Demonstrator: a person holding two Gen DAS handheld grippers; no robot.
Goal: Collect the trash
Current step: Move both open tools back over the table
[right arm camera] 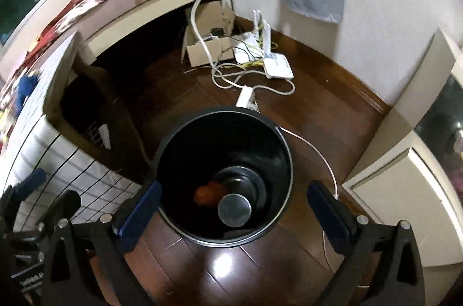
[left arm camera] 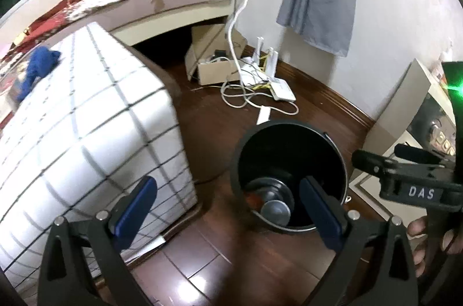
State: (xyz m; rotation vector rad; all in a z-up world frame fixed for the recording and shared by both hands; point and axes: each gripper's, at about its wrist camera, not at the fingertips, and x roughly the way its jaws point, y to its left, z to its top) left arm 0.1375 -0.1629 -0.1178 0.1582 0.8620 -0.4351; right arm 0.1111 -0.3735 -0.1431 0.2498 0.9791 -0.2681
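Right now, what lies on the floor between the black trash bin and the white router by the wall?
A white power strip and loose white cables lie on the dark wood floor between the black trash bin and the white router, clearest in the right wrist view.

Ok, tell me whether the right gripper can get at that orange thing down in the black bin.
Probably yes. The right gripper is open and empty above the black bin, whose mouth is uncovered. The orange thing lies at the bottom beside a metal cup, so it is a deep reach.
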